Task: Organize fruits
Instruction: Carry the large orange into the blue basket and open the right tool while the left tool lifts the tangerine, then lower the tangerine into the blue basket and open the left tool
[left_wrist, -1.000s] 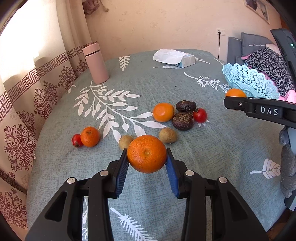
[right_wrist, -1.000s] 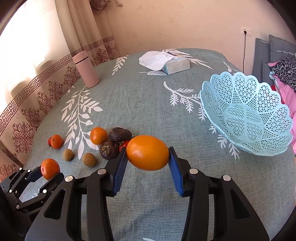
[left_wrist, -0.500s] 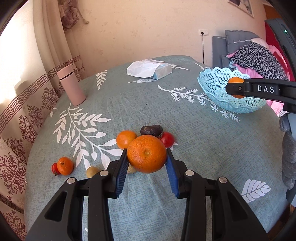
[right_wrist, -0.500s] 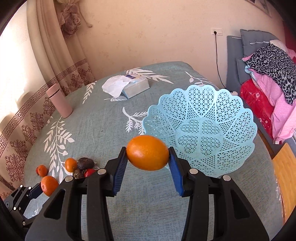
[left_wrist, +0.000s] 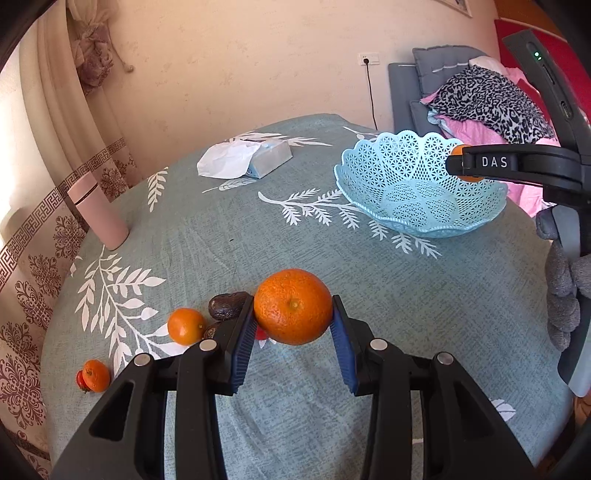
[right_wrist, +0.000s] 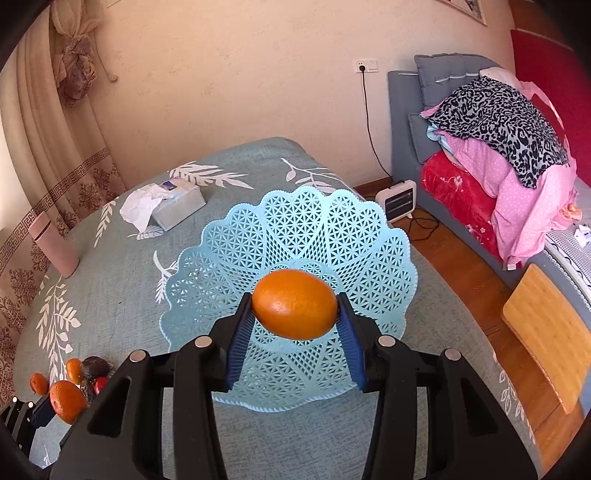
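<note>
A: Right gripper (right_wrist: 295, 314)?
B: Clamped on the smooth oval orange fruit (right_wrist: 294, 303), long axis crosswise between the pads, held above the pale blue lattice plastic basket (right_wrist: 221, 266)

A: Left gripper (left_wrist: 293, 321)?
B: Pinching the round dimpled orange mandarin (left_wrist: 293, 306), stem dimple facing the camera, over the grey-green leaf-print tablecloth (left_wrist: 424, 317)

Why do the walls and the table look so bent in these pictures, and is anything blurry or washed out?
Both wrist views use fisheye lenses, so the table bulges and dark corners frame each picture. Left wrist view: the curtain side is washed out by daylight. Right wrist view: the orange and basket are sharp, without motion blur.
</note>
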